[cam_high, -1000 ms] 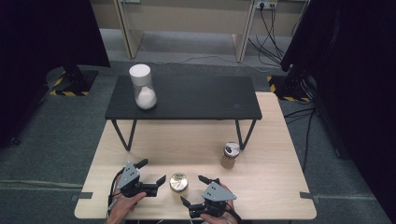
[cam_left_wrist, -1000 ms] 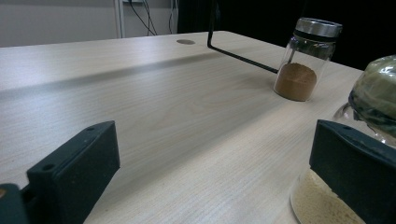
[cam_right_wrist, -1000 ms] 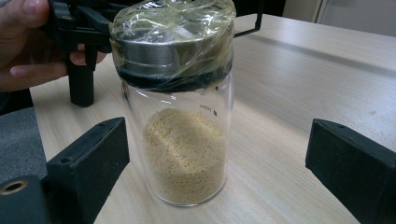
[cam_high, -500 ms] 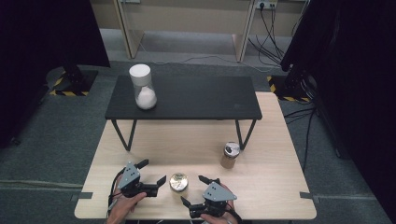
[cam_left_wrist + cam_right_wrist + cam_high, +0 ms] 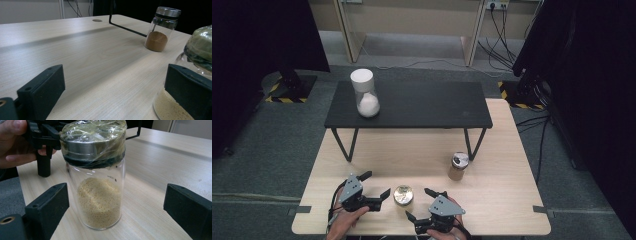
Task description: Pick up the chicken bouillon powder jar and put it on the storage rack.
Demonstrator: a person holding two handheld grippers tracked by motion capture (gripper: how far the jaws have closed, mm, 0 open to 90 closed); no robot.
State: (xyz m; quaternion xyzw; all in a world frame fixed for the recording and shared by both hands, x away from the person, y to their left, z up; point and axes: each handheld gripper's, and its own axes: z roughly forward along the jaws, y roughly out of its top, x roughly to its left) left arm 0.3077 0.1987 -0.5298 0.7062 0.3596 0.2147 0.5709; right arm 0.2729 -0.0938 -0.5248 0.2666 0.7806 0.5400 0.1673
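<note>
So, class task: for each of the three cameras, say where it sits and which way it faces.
High view: above the person's side, looking forward and down at the wooden table; both hands show.
Left gripper view: rides the left gripper, facing the brown-powder jar.
Right gripper view: rides the right gripper, facing the wrapped-lid jar.
All views share the wrapped-lid jar.

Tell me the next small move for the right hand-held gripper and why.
Probably ease the right hand-held gripper forward around the jar of pale grains. Its jaws stand wide open with the jar upright between their lines, nearer its left jaw and untouched. The left hand-held gripper is open beside the jar.
</note>
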